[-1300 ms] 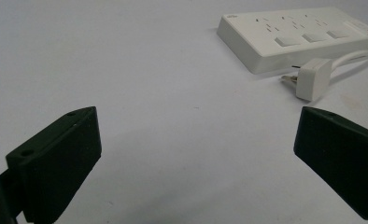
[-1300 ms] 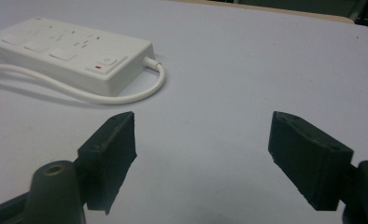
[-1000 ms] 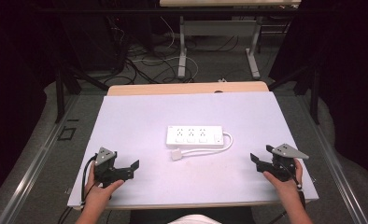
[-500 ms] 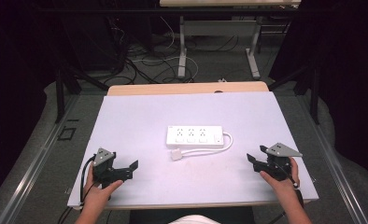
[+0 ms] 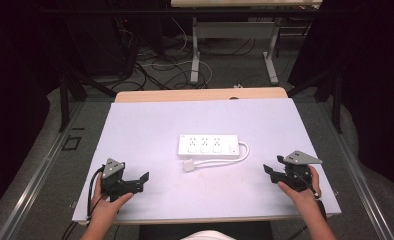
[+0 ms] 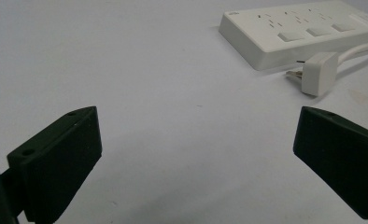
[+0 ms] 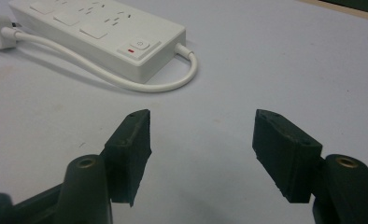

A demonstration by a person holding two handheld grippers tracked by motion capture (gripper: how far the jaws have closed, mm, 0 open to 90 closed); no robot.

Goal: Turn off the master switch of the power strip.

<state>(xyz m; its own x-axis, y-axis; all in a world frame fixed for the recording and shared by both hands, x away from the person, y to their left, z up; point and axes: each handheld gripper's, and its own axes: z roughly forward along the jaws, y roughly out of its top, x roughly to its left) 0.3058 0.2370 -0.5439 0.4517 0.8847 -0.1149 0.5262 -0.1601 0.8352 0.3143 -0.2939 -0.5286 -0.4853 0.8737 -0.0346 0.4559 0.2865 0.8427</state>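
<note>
A white power strip [image 5: 207, 145] with three sockets lies in the middle of the pale table [image 5: 150, 125]. Its short cable [image 5: 242, 152] loops round to a white plug [image 5: 188, 165] lying loose just in front of it. My left gripper [image 5: 143, 182] rests near the front left of the table, open and empty, its jaws pointing towards the strip. The left gripper view has the strip [image 6: 303, 32] and plug [image 6: 318, 72] ahead at upper right of that open gripper [image 6: 198, 126]. My right gripper [image 5: 271, 172] sits at front right, open and empty. Beyond this gripper [image 7: 203, 126] lie the strip's switch end [image 7: 140, 45] and cable [image 7: 145, 85].
A wooden strip [image 5: 200, 95] runs along the table's far edge. Beyond it the floor holds tangled cables [image 5: 150, 65] and the legs of another desk [image 5: 195, 50]. Dark curtains stand on both sides.
My right gripper has slid a little to the left, towards the power strip. The left gripper has stayed where it was.
</note>
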